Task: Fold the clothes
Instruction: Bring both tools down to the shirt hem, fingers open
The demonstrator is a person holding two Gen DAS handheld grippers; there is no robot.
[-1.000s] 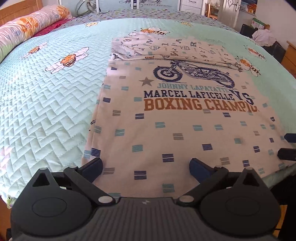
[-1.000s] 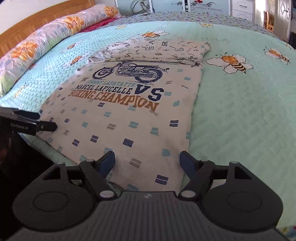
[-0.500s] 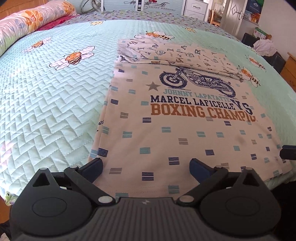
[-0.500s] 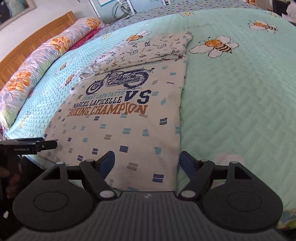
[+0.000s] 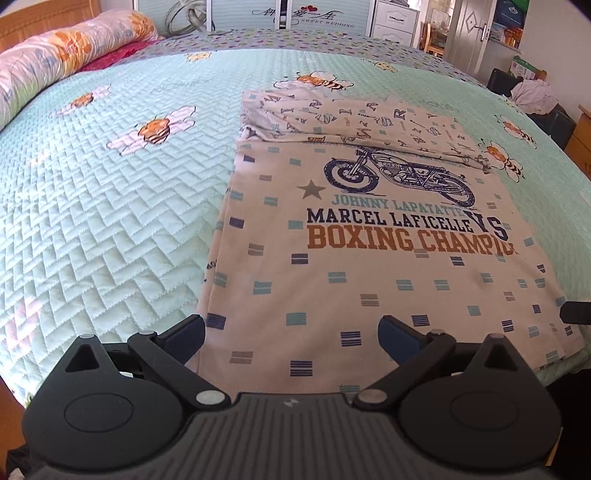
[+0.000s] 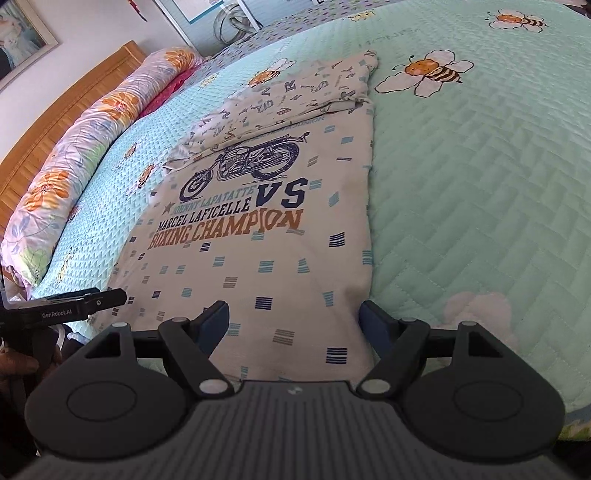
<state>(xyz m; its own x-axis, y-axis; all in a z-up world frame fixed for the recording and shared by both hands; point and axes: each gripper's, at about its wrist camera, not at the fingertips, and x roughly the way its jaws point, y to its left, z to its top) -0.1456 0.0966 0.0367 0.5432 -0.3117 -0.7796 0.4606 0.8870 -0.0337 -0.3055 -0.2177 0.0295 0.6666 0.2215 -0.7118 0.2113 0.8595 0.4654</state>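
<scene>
Mint bee quilt (image 5: 110, 229) covers the bed; on it the shirt (image 5: 369, 288) lies flat, hem nearest me; my left gripper (image 5: 291, 334) and right gripper (image 6: 293, 323) gape above the hem, gripping nothing.

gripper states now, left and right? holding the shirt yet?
Left gripper: open, holding nothing, poised over the shirt's near-left corner.
Right gripper: open, holding nothing, over the near-right corner.

Mint bee-print quilt (image 5: 110, 229) on bed, floral bolster (image 6: 74, 177) by wood headboard (image 6: 55, 122), cabinets (image 5: 395, 18) behind.
</scene>
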